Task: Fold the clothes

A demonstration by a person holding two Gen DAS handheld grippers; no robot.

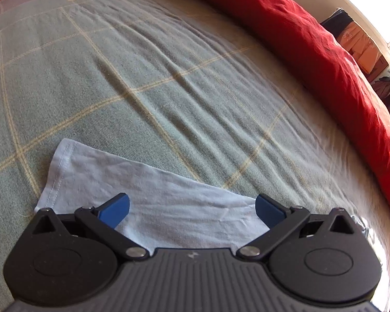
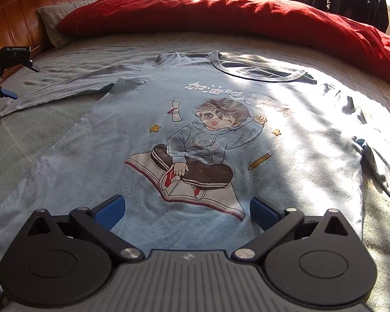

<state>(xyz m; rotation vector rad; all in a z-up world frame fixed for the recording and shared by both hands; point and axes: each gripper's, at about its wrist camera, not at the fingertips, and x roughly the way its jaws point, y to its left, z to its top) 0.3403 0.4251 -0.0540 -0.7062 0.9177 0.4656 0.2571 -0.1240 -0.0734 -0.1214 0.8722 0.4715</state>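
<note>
Across the bed's green checked blanket [image 1: 169, 83] my light blue T-shirt [image 2: 132, 140] lies flat, print side up, with its left sleeve [image 1: 132, 202] stretched out under my left tool [image 1: 192, 209], whose blue fingers stand wide apart and hold nothing. My right tool [image 2: 187, 212] hovers over the shirt's hem, fingers likewise apart and empty. A long red duvet [image 2: 221, 15] lies bunched beyond the collar, with a grey pillow [image 2: 54, 18] against the wooden headboard [image 2: 26, 7]; nothing lies on the shirt itself.
</note>
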